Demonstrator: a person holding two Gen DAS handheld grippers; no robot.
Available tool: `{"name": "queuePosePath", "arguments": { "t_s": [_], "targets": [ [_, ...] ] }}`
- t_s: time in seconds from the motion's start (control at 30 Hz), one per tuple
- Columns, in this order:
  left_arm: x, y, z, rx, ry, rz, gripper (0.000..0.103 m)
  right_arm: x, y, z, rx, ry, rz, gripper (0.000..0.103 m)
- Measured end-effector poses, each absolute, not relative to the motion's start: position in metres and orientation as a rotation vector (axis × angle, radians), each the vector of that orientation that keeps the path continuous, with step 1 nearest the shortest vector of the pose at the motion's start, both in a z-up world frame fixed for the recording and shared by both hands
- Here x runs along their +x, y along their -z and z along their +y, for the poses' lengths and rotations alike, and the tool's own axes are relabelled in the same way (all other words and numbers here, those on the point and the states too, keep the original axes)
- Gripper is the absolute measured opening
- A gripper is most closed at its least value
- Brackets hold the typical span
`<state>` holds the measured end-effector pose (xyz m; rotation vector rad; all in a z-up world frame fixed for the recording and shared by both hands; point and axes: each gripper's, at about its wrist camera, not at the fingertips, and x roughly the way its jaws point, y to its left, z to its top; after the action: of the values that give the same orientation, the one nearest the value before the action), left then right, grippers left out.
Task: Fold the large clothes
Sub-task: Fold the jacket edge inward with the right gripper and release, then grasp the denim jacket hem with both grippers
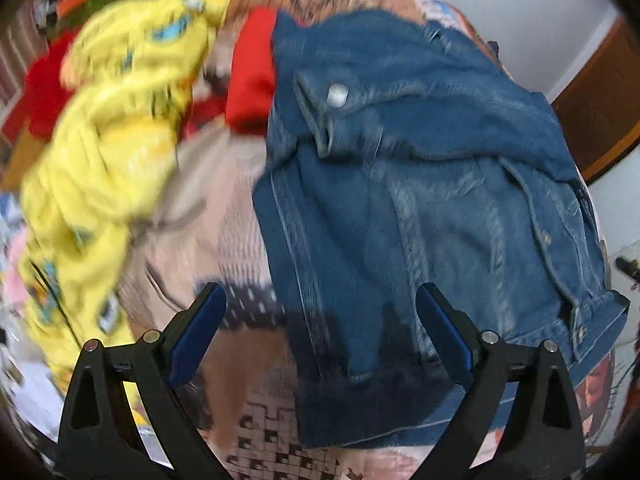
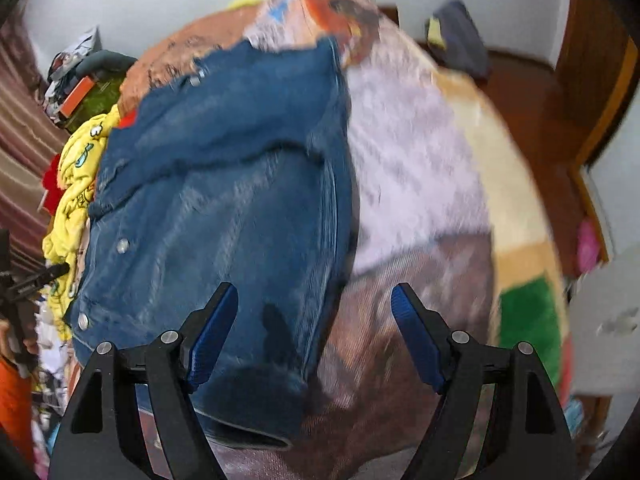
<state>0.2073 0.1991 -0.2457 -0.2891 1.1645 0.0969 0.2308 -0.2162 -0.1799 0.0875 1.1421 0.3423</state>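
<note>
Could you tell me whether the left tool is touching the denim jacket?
Cannot tell: the left wrist view shows the open left tool over the denim jacket, depth unclear.

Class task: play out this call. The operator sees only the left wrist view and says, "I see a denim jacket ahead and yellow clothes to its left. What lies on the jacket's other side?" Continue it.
Observer: The patterned blanket, with no clothes on that stretch.
Operator: Are the right tongs on the denim jacket?
Observer: No. The right tongs are open and hold nothing; one blue finger is over the denim jacket, the other over blanket.
Operator: Anything beyond the bed on that side?
Observer: A wooden door, and a dark bundle past the blanket's far edge.
Operator: My left tongs are open too, so nothing is gripped.
</note>
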Motion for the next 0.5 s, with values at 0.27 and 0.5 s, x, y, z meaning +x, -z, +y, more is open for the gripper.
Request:
{"name": "queuePosePath", "arguments": {
  "t_s": [0.27, 0.5],
  "targets": [
    [0.194, 0.292, 0.195, -0.455, -0.015, 1.261, 0.087, 0.229, 0.202, -0.213, 0.164, -0.413, 1.187, 0.076],
    [0.182, 0.287, 0.187, -0.501, 0.056, 1.202, 0.044, 0.234, 0.206, -0.19, 0.135, -0.489, 1.169, 0.023]
  ]
}}
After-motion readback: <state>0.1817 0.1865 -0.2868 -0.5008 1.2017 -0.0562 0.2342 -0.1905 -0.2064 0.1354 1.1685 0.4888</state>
